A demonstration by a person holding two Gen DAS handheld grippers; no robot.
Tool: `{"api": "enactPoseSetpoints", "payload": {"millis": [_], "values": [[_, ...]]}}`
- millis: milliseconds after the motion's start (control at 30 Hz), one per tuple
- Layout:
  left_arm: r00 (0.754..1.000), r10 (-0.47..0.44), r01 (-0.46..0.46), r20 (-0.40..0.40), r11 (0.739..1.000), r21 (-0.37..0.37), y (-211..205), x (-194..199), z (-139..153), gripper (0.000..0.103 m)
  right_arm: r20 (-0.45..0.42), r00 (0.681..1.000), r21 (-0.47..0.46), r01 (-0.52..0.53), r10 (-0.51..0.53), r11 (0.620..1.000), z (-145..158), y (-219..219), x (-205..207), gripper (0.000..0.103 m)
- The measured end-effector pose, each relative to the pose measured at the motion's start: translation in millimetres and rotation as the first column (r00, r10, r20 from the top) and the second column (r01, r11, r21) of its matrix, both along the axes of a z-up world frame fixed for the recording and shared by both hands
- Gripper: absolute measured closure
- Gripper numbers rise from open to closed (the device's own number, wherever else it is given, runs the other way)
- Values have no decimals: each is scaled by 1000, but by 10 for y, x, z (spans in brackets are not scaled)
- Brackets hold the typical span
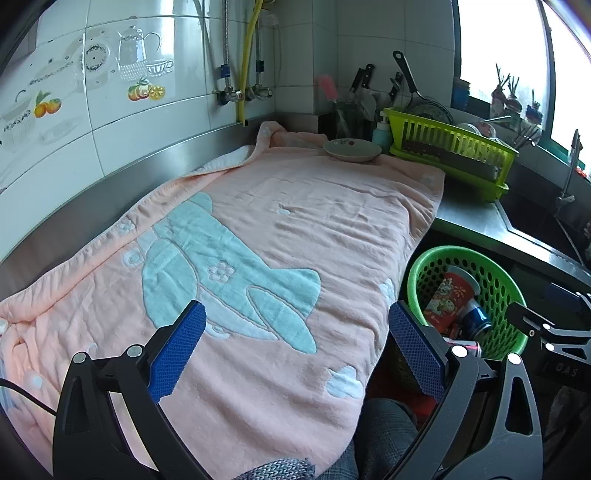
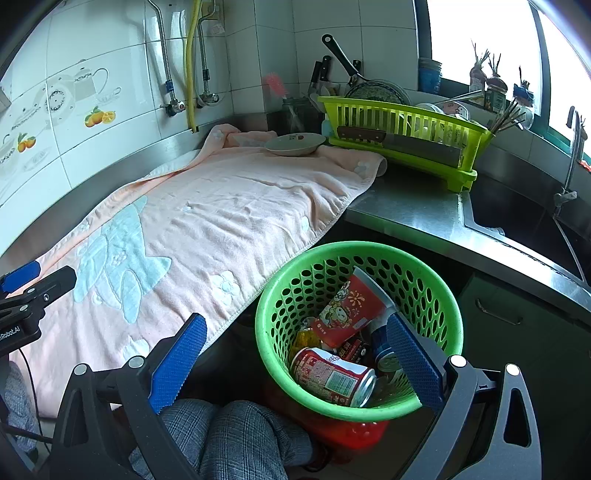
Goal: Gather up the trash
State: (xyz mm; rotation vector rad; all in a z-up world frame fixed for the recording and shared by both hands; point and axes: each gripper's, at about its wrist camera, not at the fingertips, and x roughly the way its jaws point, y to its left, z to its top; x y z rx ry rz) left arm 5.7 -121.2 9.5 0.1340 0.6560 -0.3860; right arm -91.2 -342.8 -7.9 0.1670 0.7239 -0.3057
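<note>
Nearest of all, blue ridged pads on black frames: the left gripper (image 1: 297,332) hangs over the towel with its jaws spread wide and nothing between them, and the right gripper (image 2: 295,345) is just as wide apart and bare above the basket. Grey checked trouser fabric (image 2: 236,432) shows below them. Just beyond, the round green plastic basket (image 2: 436,295), its wall all punched holes, sits below the counter edge, and the trash is in it: a red drinks can (image 2: 330,376) lying on its side, a red paper cup (image 2: 351,310) tilted above it, a blue can (image 1: 476,319) beside that. To the left, a soft peach towel (image 1: 295,206) with a pale blue airplane shape covers the steel counter (image 2: 417,210), rumpled in low folds. Further on, a shallow ceramic dish (image 1: 352,150) rests on the towel's far end, next to a lime slatted dish rack (image 2: 406,125). Glossy white tiled wall (image 1: 147,92) behind, the sink (image 2: 517,218) at far right under a bright window (image 2: 480,33).
</note>
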Motion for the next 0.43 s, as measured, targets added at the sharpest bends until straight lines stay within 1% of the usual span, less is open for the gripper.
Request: {"api": "enactPoseSetpoints", "payload": {"millis": [433], "values": [[1000, 16, -16, -3, 1000, 1, 3, 10, -3, 5, 7, 1000, 2, -9, 9, 1000, -18, 34, -7, 8]]}}
